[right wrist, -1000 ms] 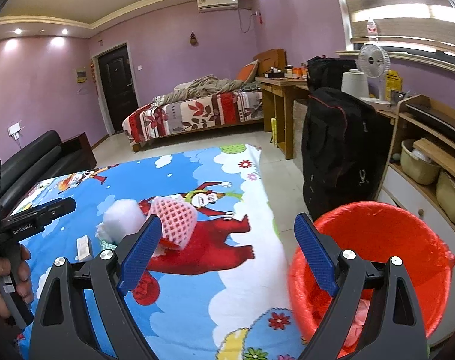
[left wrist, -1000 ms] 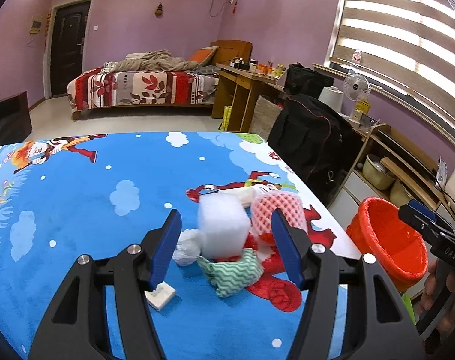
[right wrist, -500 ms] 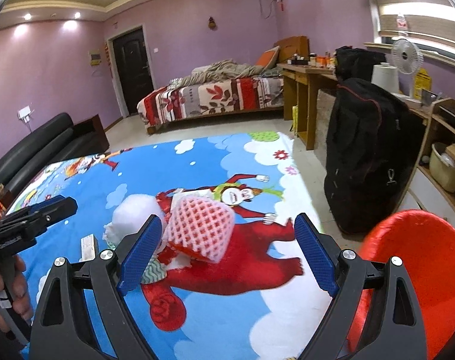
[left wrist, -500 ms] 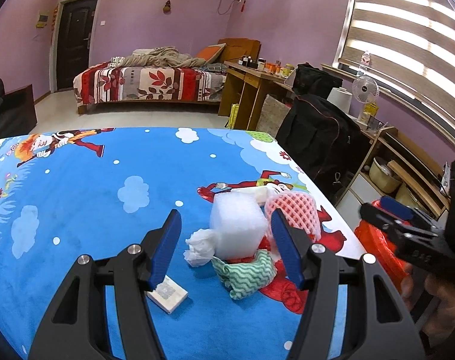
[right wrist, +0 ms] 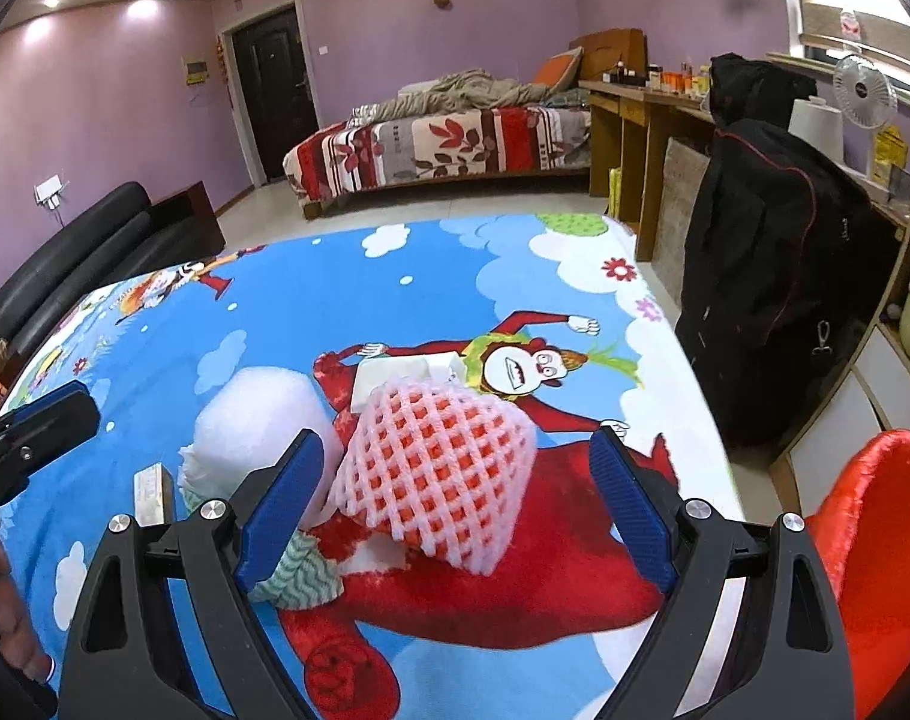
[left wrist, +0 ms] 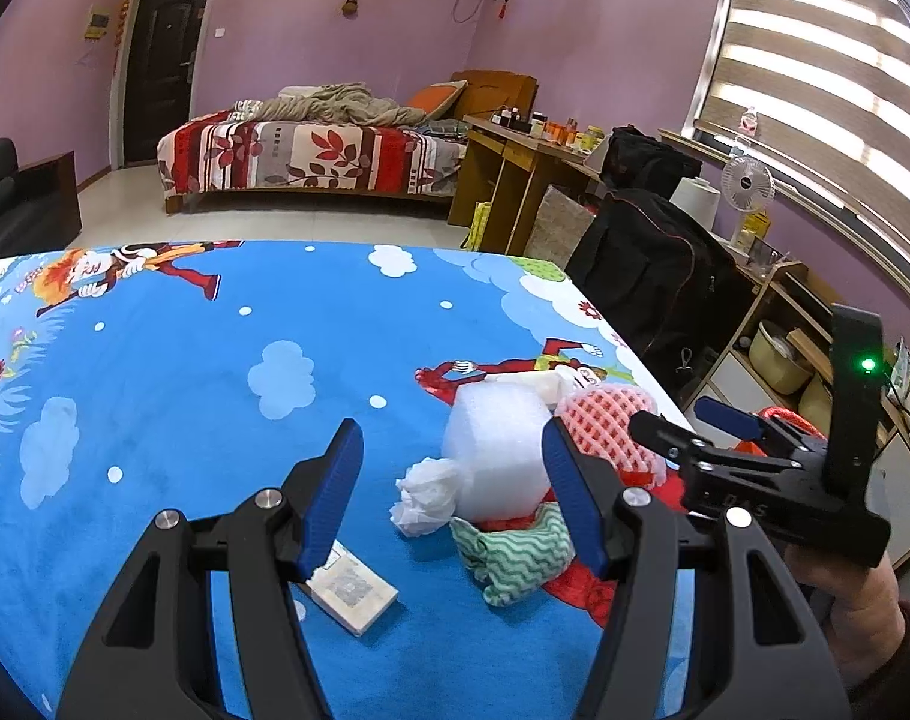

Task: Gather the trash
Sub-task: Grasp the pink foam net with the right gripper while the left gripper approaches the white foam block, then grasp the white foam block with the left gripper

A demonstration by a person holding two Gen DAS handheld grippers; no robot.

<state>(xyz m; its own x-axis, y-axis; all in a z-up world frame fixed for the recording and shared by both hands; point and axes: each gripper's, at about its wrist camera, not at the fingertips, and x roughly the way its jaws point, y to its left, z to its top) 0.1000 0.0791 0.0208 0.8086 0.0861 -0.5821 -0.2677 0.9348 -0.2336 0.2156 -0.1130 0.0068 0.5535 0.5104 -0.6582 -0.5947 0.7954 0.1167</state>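
A pile of trash lies on the blue cartoon tablecloth: a white bubble-wrap block, a crumpled white tissue, a green wavy-striped cloth, a pink foam fruit net and a small white box. My left gripper hangs open just short of the tissue and the block, holding nothing. My right gripper is open with the pink net lying between its fingers, apart from the right pad. The bubble-wrap block is to its left. The red bin stands off the table's right edge.
A flat white box lies behind the net. A black bag and a wooden shelf unit stand right of the table, and a black sofa to the left. Beyond the table are open floor, a bed and a desk.
My right gripper has swung left from over the red bin to the pile, so the pink net now sits between its fingers. My left gripper has hardly moved.
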